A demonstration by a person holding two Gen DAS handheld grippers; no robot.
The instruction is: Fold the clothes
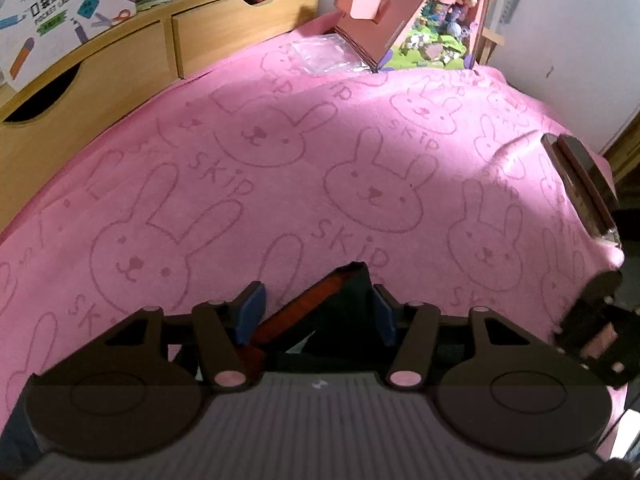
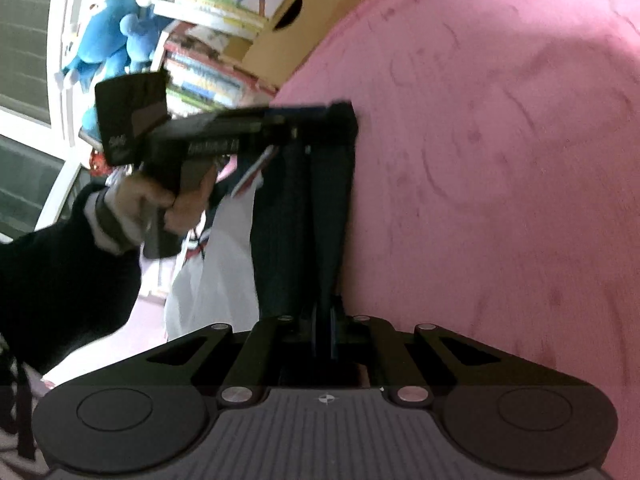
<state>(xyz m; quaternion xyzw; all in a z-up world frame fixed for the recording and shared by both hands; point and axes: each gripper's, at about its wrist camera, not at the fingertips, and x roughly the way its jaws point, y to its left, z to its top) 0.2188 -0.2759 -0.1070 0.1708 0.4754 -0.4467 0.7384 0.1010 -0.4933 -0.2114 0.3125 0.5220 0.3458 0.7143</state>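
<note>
A dark garment [image 1: 354,300] with a red-orange band lies at the near edge of a pink bunny-print blanket [image 1: 320,152]. One of its corners pokes up between the blue pads of my left gripper [image 1: 318,306], which stand apart, open. In the right wrist view the same garment [image 2: 304,220] stretches along the blanket's [image 2: 500,200] edge. My right gripper [image 2: 324,316] is shut on its near end. At the far end is the left gripper [image 2: 346,120], held by a person's hand [image 2: 176,200] in a dark sleeve. Part of the right device [image 1: 580,184] shows blurred at the right edge.
Wooden drawers [image 1: 120,72] and books line the far side of the blanket. A pink cardboard box [image 1: 384,8] and clear plastic wrap [image 1: 324,56] sit at the back. A white bag or cloth [image 2: 212,280] hangs beside the garment, and a blue plush toy [image 2: 108,32] is behind.
</note>
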